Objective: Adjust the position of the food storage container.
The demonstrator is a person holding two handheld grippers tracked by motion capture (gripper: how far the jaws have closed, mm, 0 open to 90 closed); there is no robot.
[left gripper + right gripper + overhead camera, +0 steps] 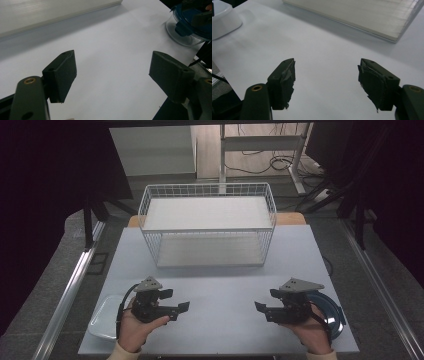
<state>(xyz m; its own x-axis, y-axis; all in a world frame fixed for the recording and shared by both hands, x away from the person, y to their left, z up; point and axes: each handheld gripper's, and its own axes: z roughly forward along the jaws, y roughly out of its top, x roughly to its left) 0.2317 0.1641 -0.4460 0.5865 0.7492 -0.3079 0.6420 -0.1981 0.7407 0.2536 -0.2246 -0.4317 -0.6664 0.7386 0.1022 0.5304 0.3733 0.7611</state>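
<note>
I hold my left tool (184,308) low over the white tabletop (220,292), jaws spread wide with nothing between them. The white rectangular plastic dish (104,320) sits at the near left corner, just behind and outside that hand; in the right gripper view it shows as a white rounded shape (223,18) at the top left. My right tool (258,307) faces the left one across bare tabletop, its jaws also apart and empty. The round clear container with the dark blue lid (327,312) lies just beneath and behind my right hand (312,330), at the near right edge. The white wire basket shelf (207,222) stands well apart, at the far side.
</note>
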